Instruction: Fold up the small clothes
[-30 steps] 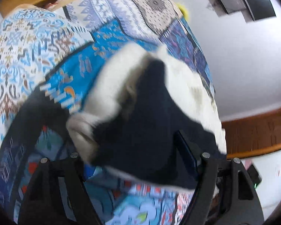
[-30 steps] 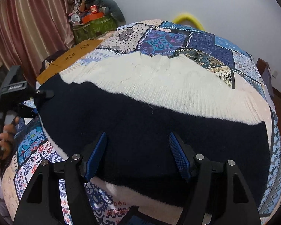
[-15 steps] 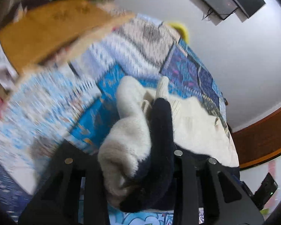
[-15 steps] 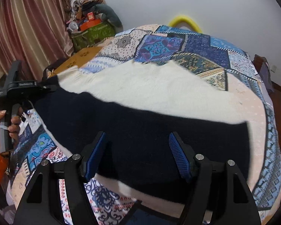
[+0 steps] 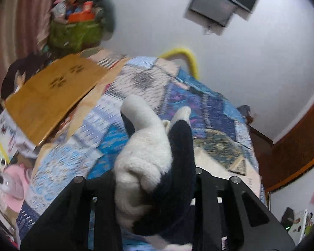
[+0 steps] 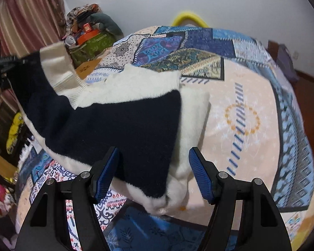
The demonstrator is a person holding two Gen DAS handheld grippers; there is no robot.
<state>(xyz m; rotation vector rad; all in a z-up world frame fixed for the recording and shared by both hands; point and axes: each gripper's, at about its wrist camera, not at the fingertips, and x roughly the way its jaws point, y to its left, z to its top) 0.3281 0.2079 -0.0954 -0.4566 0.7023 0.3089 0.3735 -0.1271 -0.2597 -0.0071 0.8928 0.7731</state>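
A cream and navy knitted sweater [image 6: 119,121] lies on the patchwork bedspread [image 6: 251,104]. My left gripper [image 5: 155,173] is shut on a bunched fold of the sweater [image 5: 144,163], cream on the left and navy on the right, and holds it above the bed. In the right wrist view that left gripper [image 6: 16,61] shows at the far left with the sweater's ribbed edge hanging up from it. My right gripper [image 6: 153,167] stands open over the sweater's near right corner, and its blue pads [image 6: 106,173] touch nothing.
A wooden board [image 5: 52,96] lies at the bed's left side. A green bag with clutter [image 6: 92,44] stands by the striped curtain [image 6: 27,25]. A yellow hoop [image 6: 188,17] leans behind the bed. A screen [image 5: 219,0] hangs on the wall.
The left gripper closed on the sweater's left edge and rose with it. That side now hangs lifted off the bed. The right gripper has shifted toward the sweater's right corner.
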